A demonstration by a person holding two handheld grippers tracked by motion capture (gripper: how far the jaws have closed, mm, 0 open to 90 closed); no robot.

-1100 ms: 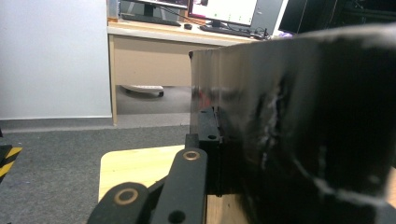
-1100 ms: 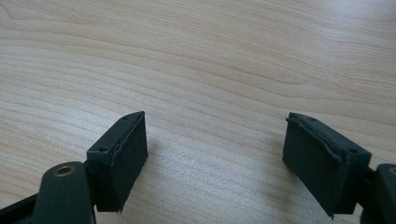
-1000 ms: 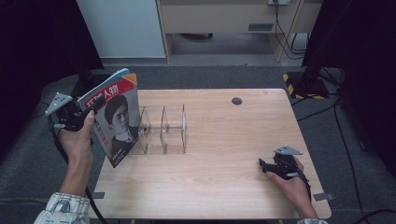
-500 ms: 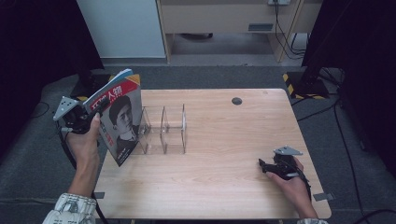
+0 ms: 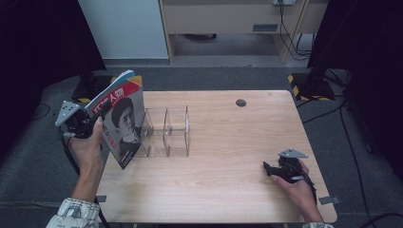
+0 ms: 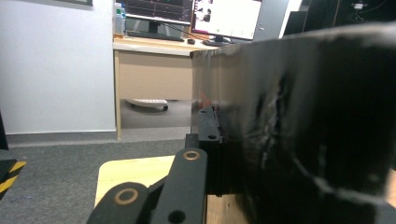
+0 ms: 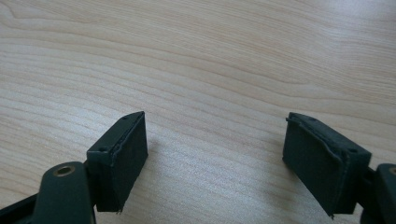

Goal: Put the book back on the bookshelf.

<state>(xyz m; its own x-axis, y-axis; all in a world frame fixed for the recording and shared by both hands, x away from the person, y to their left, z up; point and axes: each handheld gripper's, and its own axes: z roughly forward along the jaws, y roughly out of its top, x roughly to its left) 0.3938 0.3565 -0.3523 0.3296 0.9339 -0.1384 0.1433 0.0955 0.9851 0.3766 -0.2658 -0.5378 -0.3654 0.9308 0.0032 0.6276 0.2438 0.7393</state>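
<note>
Grey carpet floor [image 5: 228, 76] around wooden table [image 5: 228, 180]. Beige desk [image 6: 154, 70] behind, monitors [image 6: 196, 14] and keyboard on top. White panel [image 5: 123, 28] beside it. Black curtains both sides. Yellow-black hazard tape [image 5: 297, 83] on floor.

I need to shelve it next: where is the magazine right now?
In the high view, the magazine is at the table's left edge, clamped in the left hand-held gripper, just left of the clear divider rack.

At the left of the surface, the magazine [image 5: 121, 118] is showing large white Chinese characters along the top of its cover, the last two seeming to read "人物"; the smaller print below them is staying too small to read.
</note>
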